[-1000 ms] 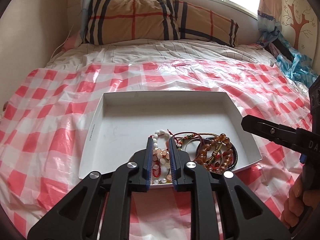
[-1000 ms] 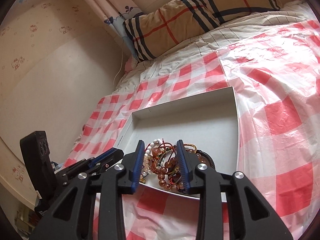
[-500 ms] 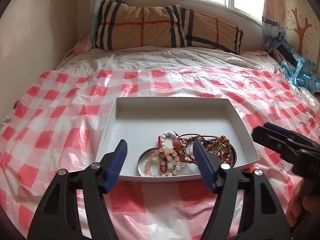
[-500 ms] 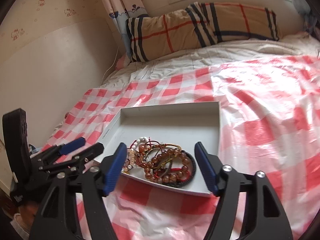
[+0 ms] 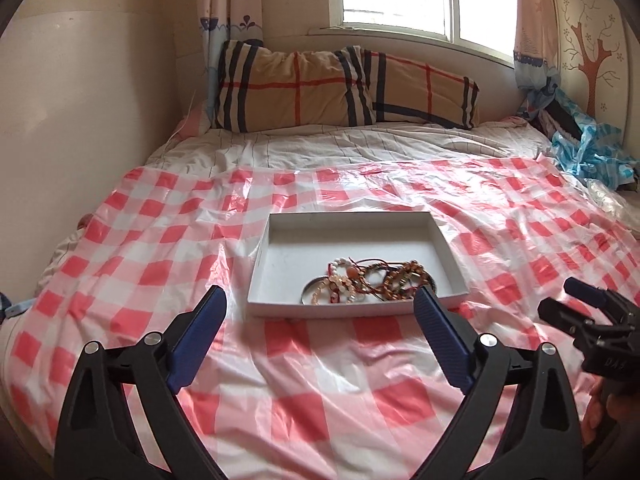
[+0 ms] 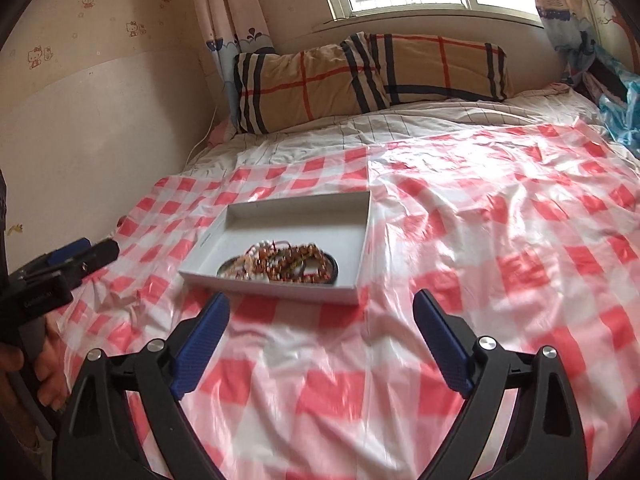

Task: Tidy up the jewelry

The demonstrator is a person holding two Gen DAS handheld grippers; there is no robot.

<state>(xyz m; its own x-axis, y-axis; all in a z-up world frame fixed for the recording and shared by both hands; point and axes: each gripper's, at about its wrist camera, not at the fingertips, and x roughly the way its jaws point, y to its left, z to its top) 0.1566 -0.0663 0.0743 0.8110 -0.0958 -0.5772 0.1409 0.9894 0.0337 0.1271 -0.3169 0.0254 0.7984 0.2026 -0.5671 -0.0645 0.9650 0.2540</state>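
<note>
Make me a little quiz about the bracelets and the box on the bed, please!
1. True or false: the bracelets lie piled in the white box.
2. Which is right? A: the left tongs grip a bracelet. B: both tongs are wide open and empty. C: the right tongs hold the box.
3. What does the box rest on?

Key:
1. True; they crowd its near end.
2. B; both pairs have just been opening, with nothing between them.
3. The red-and-white checked sheet spread over the bed.
</note>
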